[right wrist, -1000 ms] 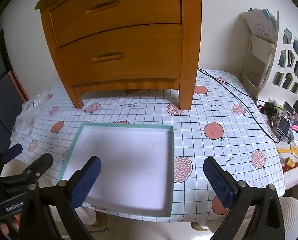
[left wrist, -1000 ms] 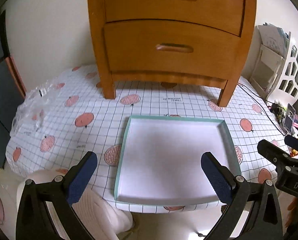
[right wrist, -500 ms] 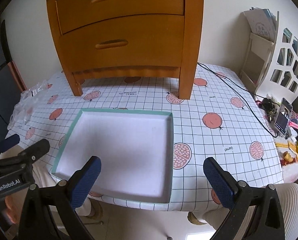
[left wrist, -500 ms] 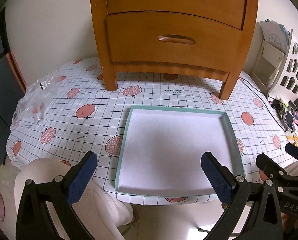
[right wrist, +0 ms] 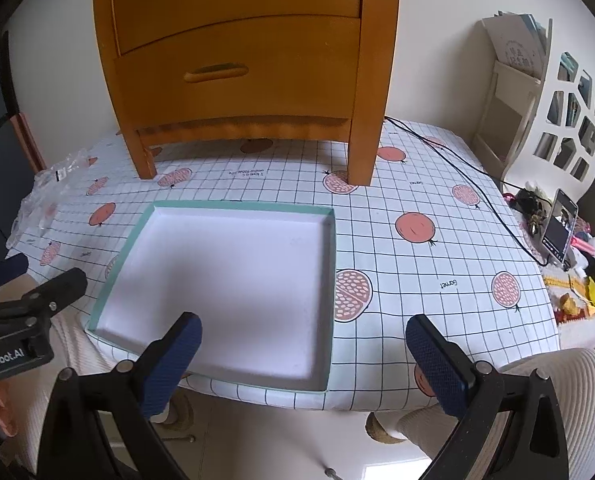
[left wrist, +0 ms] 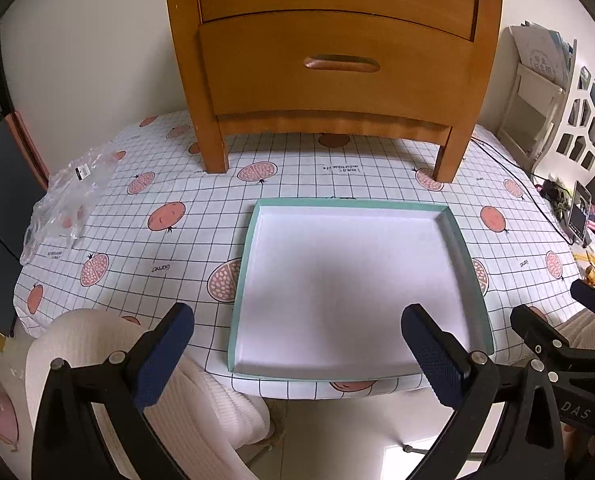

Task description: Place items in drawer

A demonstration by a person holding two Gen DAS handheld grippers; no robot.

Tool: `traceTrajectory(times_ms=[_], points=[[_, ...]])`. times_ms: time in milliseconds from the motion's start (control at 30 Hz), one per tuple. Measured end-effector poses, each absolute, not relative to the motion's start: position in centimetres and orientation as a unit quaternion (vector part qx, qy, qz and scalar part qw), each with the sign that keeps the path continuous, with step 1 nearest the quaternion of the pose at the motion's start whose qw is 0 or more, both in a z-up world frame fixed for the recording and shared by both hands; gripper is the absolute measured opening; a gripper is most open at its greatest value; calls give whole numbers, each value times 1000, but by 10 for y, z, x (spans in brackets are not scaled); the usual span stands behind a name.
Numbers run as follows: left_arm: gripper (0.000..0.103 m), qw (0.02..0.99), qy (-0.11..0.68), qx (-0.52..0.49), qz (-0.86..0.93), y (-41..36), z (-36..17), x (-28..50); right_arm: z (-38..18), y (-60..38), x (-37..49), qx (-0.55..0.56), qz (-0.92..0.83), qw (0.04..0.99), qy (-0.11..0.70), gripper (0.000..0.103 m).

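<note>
A wooden chest (left wrist: 337,52) (right wrist: 241,48) with two shut drawers stands at the back of the table; the lower drawer handle (left wrist: 341,64) (right wrist: 215,73) faces me. In front of it lies a shallow white tray with a teal rim (left wrist: 253,224) (right wrist: 137,224), with nothing in it. My left gripper (left wrist: 297,354) hangs open off the table's near edge, before the tray, holding nothing. My right gripper (right wrist: 303,360) is open too, over the tray's near right corner, and holds nothing. Each gripper shows at the edge of the other's view.
A crumpled clear plastic bag (left wrist: 65,200) (right wrist: 49,188) lies at the table's left edge. A black cable (right wrist: 457,168) runs across the right side to a phone (right wrist: 559,230). A white shelf (right wrist: 517,92) stands at the right. The person's knees in pale ribbed fabric (left wrist: 97,344) sit under the near edge.
Both grippers have drawn back from the table and the views have tilted down; the chest and tray look farther and the near table edge and floor now show. Both stay open.
</note>
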State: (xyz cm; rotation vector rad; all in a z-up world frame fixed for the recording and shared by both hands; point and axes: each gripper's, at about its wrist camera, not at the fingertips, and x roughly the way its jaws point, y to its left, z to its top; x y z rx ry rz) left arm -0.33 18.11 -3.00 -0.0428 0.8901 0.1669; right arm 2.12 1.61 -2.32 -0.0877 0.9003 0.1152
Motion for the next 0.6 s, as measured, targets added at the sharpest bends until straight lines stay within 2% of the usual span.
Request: traceTrajectory(times_ms=[600], points=[[103,906,415,-25,83,180,-27,-6,-24,15,20,-42,54,898,434,103]])
